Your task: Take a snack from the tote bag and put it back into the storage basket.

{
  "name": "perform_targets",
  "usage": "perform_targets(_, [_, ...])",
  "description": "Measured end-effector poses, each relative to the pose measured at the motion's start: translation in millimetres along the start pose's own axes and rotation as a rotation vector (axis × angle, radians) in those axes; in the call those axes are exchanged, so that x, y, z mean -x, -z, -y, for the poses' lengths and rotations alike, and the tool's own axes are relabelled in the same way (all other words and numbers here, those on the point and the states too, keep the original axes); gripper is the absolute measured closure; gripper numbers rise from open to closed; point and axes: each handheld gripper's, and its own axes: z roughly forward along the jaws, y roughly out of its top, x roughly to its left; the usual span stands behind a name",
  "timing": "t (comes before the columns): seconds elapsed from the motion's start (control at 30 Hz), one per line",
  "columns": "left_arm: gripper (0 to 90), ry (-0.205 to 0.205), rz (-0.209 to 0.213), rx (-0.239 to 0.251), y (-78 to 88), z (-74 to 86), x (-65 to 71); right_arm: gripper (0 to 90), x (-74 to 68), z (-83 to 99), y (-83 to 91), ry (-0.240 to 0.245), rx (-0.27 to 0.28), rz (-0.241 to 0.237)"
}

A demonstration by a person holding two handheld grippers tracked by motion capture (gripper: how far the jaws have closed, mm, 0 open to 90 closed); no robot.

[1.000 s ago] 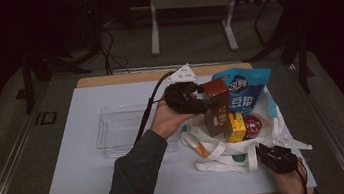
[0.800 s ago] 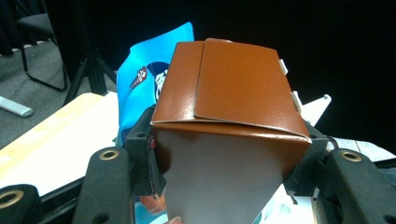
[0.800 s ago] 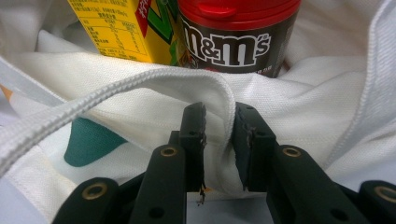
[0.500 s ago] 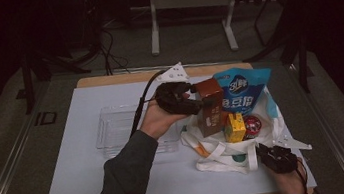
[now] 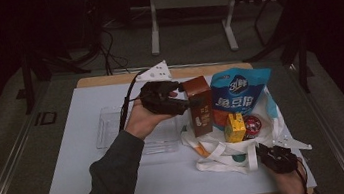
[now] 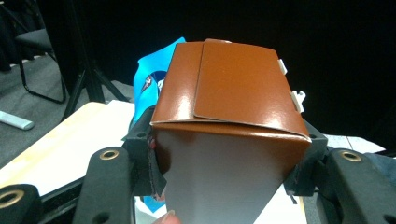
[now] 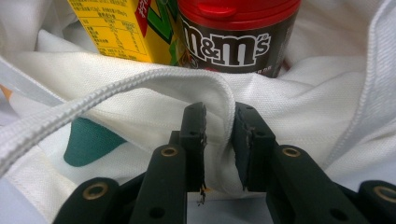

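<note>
L gripper [image 5: 192, 103] clamps brown carton [image 5: 199, 104] upright, long axis vertical, above tote bag [image 5: 218, 154] w/ clear tray [image 5: 109, 130] just left; R gripper [image 7: 218, 135] pinches bag's rim.

The carton [image 5: 199, 104] stands left of the snack bag [image 5: 241, 93]; a tray [image 5: 113, 127] lies left, the tote [image 5: 228, 157] toward the table's [image 5: 86, 189] near right corner.

The brown carton [image 6: 229, 121] is glossy, smooth card. The white bag [image 7: 299, 116] is woven matt cloth with a ribbed strap [image 7: 140, 88]. The blue pouch [image 5: 240, 93] is shiny plastic, and the surface [image 5: 91, 188] is matt white with a wooden edge.
</note>
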Motion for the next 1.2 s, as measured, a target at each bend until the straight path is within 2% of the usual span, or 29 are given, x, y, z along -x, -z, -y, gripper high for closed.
perform_targets(0.23, [42.8,0.022,0.004,0.011,12.7,6.1,-8.2,74.7,0.1,0.0,0.0,0.000,0.000,0.000])
perform_targets(0.4, [42.9,0.017,-0.003,0.001,19.4,10.8,-12.3,74.7,0.1,0.2,0.0,-0.001,0.001,-0.001])
perform_targets(0.53, [42.8,0.006,-0.023,-0.024,26.0,14.1,-14.4,74.7,0.4,0.3,0.0,-0.002,0.003,-0.002])
perform_targets(0.67, [42.9,0.010,-0.032,-0.018,33.8,17.0,-17.6,74.8,0.3,0.3,-0.1,-0.002,0.003,-0.001])
perform_targets(1.2, [42.8,-0.002,-0.092,-0.061,55.9,35.1,-29.8,74.7,0.6,0.5,0.0,-0.005,0.003,-0.003])
